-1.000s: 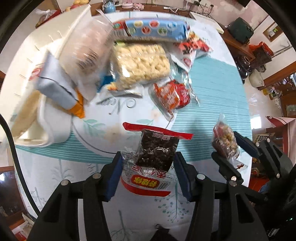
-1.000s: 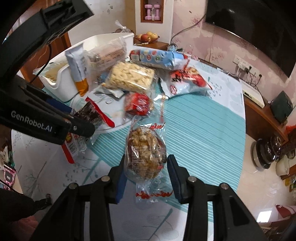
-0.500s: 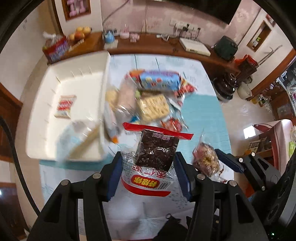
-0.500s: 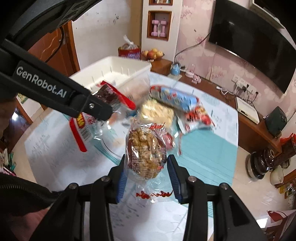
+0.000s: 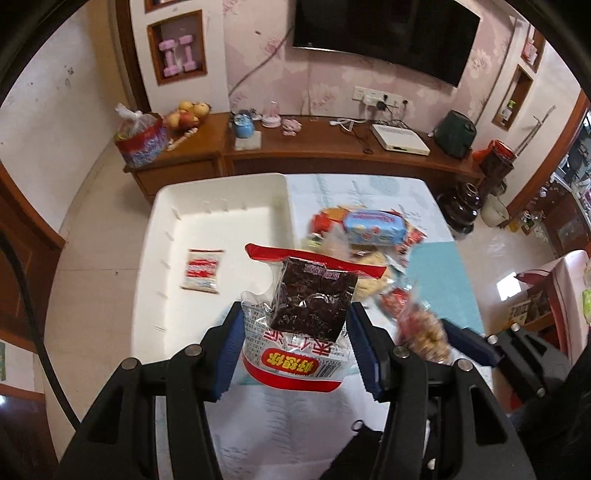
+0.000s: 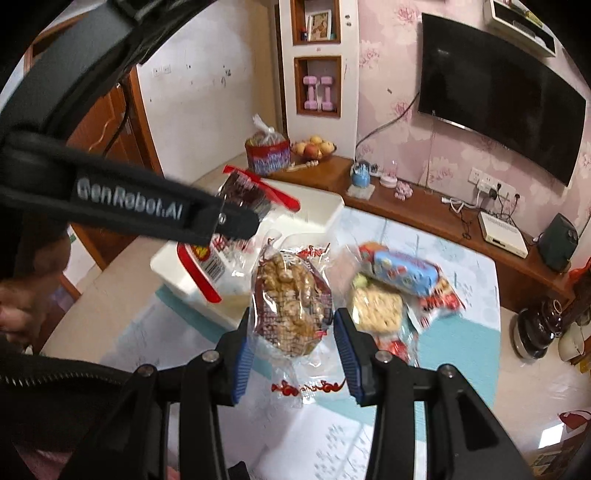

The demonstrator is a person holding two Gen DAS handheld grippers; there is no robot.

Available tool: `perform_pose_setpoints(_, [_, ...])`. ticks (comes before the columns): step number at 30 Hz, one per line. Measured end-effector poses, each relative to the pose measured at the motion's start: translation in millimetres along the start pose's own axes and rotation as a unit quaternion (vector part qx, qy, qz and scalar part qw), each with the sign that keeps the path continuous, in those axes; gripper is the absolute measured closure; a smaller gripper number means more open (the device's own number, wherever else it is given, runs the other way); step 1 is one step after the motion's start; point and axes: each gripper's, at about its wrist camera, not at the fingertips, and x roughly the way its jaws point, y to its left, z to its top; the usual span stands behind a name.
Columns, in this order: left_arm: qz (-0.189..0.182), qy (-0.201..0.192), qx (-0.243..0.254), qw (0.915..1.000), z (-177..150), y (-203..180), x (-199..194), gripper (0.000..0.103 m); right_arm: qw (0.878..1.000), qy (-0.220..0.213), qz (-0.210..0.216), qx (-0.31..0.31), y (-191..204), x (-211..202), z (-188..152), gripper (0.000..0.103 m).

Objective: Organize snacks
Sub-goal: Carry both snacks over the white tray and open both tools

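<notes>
Now we carry two light, crinkly bags: left fingers (image 5: 295,341) pinch dark bag (image 5: 310,302), right fingers (image 6: 293,332) nut bag (image 6: 291,301); slippery film, grip body sides.

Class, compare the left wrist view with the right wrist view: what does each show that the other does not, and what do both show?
Only the left wrist view shows the inside of the white bin, with one small red-and-white packet on its floor.

Only the right wrist view shows a framed picture in the upper wall niche and a person's hand at the left edge.

Both show the left claw shut on a bag of dark snacks, the right claw shut on a bag of nut snacks, and the blue packet.
</notes>
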Motion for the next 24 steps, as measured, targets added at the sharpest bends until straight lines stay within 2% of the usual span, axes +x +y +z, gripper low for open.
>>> perform_pose_setpoints(11, [0.036, -0.052, -0.042, 0.9971, -2.2, 92.5, 0.2, 0.049, 0.999, -0.043, 0.030, 0.008, 47.2, 38.7, 44.1, 0.061])
perform_pose_setpoints(13, [0.056, -0.060, -0.050, 0.9953, -2.8, 106.3, 3.3, 0.049, 0.998, -0.045, 0.034, 0.004, 56.3, 48.7, 49.3, 0.061])
perform_pose_setpoints(16, [0.072, -0.054, -0.065, 0.9938, -1.9, 124.0, 11.4, 0.049, 0.998, -0.045, 0.032, -0.005, 68.5, 63.2, 55.0, 0.061])
perform_pose_setpoints(24, [0.075, -0.021, -0.088, 0.9930, -8.1, 144.2, 28.8, 0.044, 0.997, -0.047, 0.057, 0.008, 81.8, 87.2, 60.6, 0.060])
